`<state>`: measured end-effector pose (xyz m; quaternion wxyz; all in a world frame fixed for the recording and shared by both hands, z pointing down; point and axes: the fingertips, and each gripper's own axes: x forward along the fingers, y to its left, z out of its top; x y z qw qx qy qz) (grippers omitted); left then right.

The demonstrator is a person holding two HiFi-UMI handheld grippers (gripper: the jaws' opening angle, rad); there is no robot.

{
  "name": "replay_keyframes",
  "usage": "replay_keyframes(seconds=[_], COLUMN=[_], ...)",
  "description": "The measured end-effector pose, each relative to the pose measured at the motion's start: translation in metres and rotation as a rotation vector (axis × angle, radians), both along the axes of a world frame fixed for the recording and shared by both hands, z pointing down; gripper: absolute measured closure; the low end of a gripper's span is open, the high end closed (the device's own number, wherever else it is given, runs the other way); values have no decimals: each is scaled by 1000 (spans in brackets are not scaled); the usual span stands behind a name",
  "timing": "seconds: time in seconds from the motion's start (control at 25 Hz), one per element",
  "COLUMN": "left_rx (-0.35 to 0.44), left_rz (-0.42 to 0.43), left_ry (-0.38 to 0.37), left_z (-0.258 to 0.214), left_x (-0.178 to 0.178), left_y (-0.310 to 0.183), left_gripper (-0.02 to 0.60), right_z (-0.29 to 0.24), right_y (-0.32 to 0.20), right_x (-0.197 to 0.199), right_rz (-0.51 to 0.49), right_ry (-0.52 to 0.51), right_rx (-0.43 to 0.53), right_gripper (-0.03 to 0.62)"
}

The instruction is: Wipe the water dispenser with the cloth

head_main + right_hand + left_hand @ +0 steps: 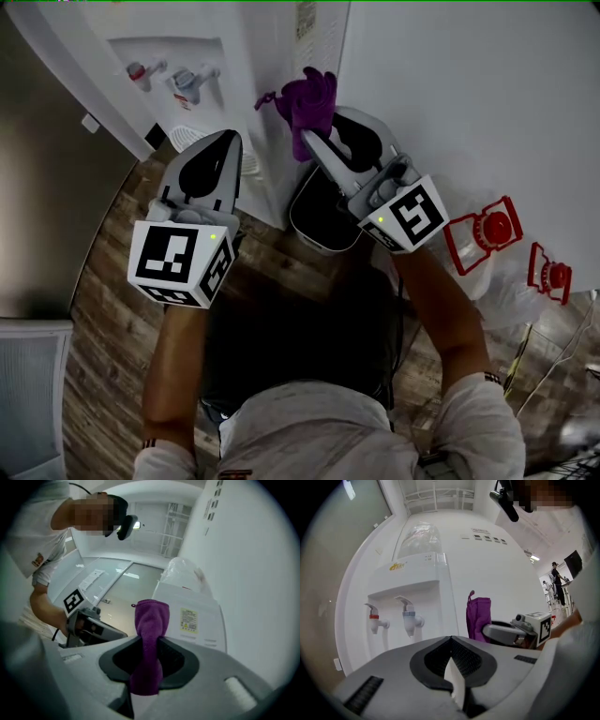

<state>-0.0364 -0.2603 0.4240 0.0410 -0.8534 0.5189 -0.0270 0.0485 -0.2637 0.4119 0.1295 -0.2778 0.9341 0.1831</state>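
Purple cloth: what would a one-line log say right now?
right gripper: shut on purple cloth | left gripper: shut, empty | water dispenser: cloth beside it

A dark bin (pixel 317 214) with a pale rim stands on the wooden plank floor (pixel 112 281), which runs out from it to the left and towards the bottom of the head view. The white wall (pixel 469 94) rises just right of the bin. Two red caged fittings (pixel 486 231) (pixel 551 274) sit against that wall, well right of the bin. Lower right of it, a thin white cable (pixel 553 361) trails over the floor. Far left of the bin is a grey wall (pixel 47 187) with a small white box (pixel 90 123) on it.
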Motion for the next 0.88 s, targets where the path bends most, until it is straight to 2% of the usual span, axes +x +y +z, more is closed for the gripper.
replay_keyframes(seconds=[0.16, 0.36, 0.52, 0.88], left_rx=[-11, -19, -22, -29], left_rz=[4, 8, 10, -4], left_ry=[11, 12, 9, -8], left_z=[8, 16, 20, 31], left_x=[-1, 1, 3, 10], left_y=[1, 4, 5, -1], left_gripper=[583, 583, 583, 583], right_z=[24, 48, 59, 69], right_y=[15, 0, -22, -113], right_x=[-20, -30, -26, 26], right_rz=[-45, -34, 14, 201], right_ry=[30, 23, 32, 8], right_rx=[-12, -47, -57, -144], right_gripper=[493, 493, 493, 493])
